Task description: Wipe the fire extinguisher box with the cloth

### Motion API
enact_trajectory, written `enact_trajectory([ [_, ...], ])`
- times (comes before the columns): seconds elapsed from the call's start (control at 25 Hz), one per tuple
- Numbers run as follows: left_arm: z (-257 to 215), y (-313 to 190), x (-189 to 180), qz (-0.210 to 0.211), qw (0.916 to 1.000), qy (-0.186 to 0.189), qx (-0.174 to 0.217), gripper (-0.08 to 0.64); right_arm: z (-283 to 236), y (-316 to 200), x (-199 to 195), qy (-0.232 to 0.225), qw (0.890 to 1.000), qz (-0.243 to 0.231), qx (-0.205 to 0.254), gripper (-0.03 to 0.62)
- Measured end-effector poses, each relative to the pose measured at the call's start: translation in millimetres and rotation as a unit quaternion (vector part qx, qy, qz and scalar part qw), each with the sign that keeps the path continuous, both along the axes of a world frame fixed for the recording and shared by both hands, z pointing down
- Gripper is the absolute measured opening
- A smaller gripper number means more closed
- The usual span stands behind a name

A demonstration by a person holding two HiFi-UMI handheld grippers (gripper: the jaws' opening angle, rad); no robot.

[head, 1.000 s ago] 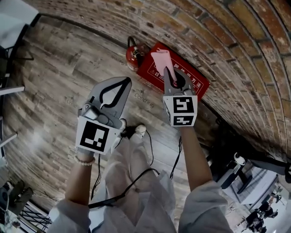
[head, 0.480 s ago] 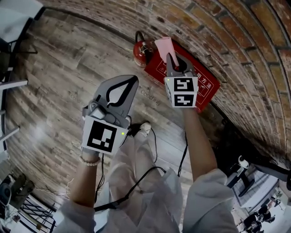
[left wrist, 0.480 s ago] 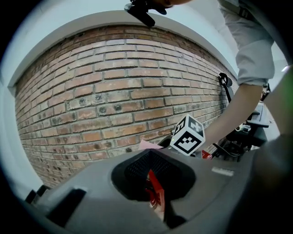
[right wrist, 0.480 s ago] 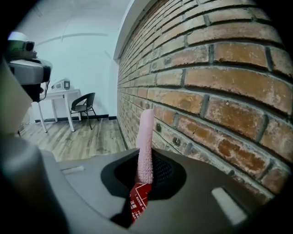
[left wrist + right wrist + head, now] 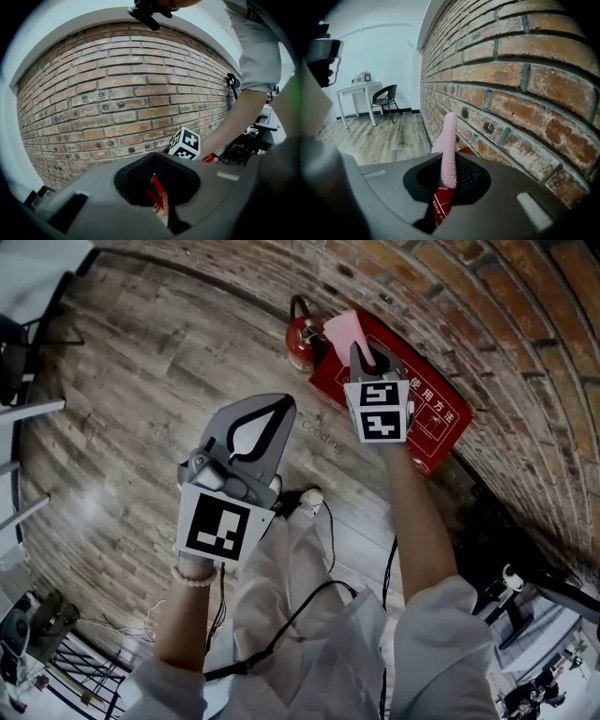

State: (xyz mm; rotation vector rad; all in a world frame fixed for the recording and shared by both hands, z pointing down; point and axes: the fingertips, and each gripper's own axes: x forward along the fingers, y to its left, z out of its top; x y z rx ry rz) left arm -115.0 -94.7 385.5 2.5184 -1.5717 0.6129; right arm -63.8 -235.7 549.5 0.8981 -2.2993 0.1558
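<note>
Right gripper advanced over red box | clamps pink cloth | left gripper closed, empty

Two claws: a left claw and a right claw. One pink cloth, one red fire extinguisher box, one fire extinguisher at its left. Far off, one chair and one table.

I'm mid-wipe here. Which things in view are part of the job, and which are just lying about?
In the job:
- cloth, pinched in the right tongs
- red box

Lying about:
- extinguisher beside the box
- chair
- white table
- left tongs, shut on nothing
</note>
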Motion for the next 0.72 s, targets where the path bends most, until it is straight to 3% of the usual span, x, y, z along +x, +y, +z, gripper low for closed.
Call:
enact_trajectory([
  [0.36,16.0,-2.5,3.7,0.0,0.9999,0.001,-0.011,-0.002,32.8,-9.2,7.4,0.039,0.999,0.003,-0.014,0.018],
  [0.72,21.5,-2.1,15.6,0.014,0.9997,0.0,-0.019,-0.002,37.8,-16.9,16.8,0.033,0.999,0.022,-0.01,0.02],
])
